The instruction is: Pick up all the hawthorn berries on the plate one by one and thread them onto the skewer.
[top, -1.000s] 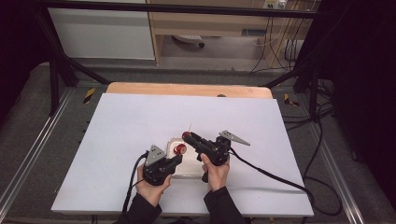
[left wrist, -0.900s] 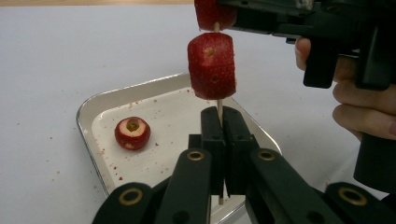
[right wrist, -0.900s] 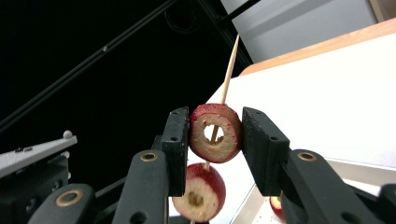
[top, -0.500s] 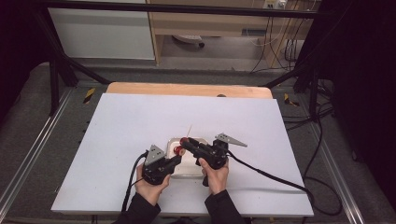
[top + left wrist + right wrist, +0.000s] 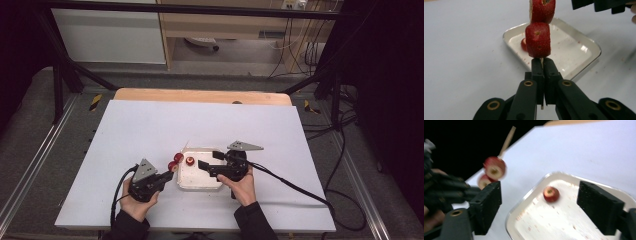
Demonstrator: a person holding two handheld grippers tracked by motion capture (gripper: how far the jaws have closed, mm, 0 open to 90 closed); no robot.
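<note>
Since the earlier frames, the left gripper [image 5: 170, 176] has drawn away from over the white tray [image 5: 200, 186] to its left edge, carrying the skewer [image 5: 541, 60] with it, and the right gripper [image 5: 206, 161] has just been opening its fingers, with nothing clamped between them. Nearest the person, the left hand [image 5: 134, 206] holds its gripper low over the table [image 5: 150, 125], just left of the tray. Its fingers are pressed together on the thin wooden skewer, which rises from them with two red fruit slices [image 5: 538, 40] threaded on it, one above the other; in the high view these slices sit at the tray's near-left corner. The right hand [image 5: 243, 188] holds its gripper over the tray's right side, fingers [image 5: 487, 203] standing wide apart above the tray floor. One loose red fruit piece [image 5: 190, 161] lies inside the tray, toward its far-left corner, apart from both grippers. The tray floor around it shows reddish specks. Beyond the tray the white table surface continues to a wooden strip [image 5: 200, 96] at the far edge.
</note>
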